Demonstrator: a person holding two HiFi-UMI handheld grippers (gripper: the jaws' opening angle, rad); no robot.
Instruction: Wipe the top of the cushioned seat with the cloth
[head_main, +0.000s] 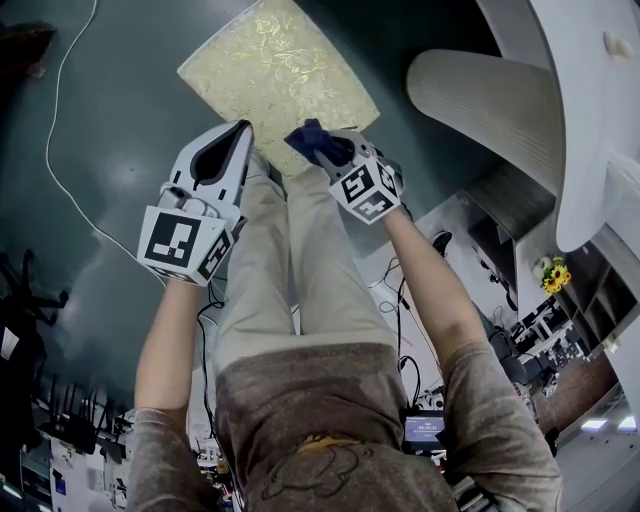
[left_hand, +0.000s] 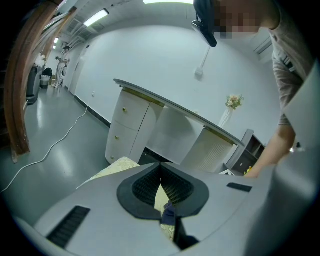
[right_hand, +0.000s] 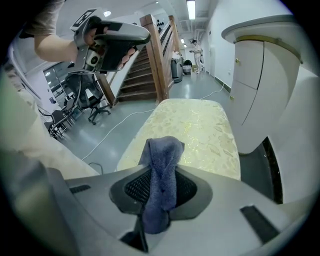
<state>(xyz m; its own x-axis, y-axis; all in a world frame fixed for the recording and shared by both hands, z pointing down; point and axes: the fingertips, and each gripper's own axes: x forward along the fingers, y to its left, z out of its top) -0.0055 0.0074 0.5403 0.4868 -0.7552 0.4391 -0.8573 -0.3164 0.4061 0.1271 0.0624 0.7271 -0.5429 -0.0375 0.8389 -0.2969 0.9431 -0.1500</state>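
We see the cushioned seat (head_main: 280, 80) ahead of us, its patterned top bare. Of our 2 claws, the right claw (right_hand: 160, 185) is clenched on the cloth (right_hand: 162, 150), held by the seat's near edge and not touching it. The left claw (left_hand: 160, 172), further left, is closed on nothing. We judge wiping not yet begun; next, lower the cloth onto the top.
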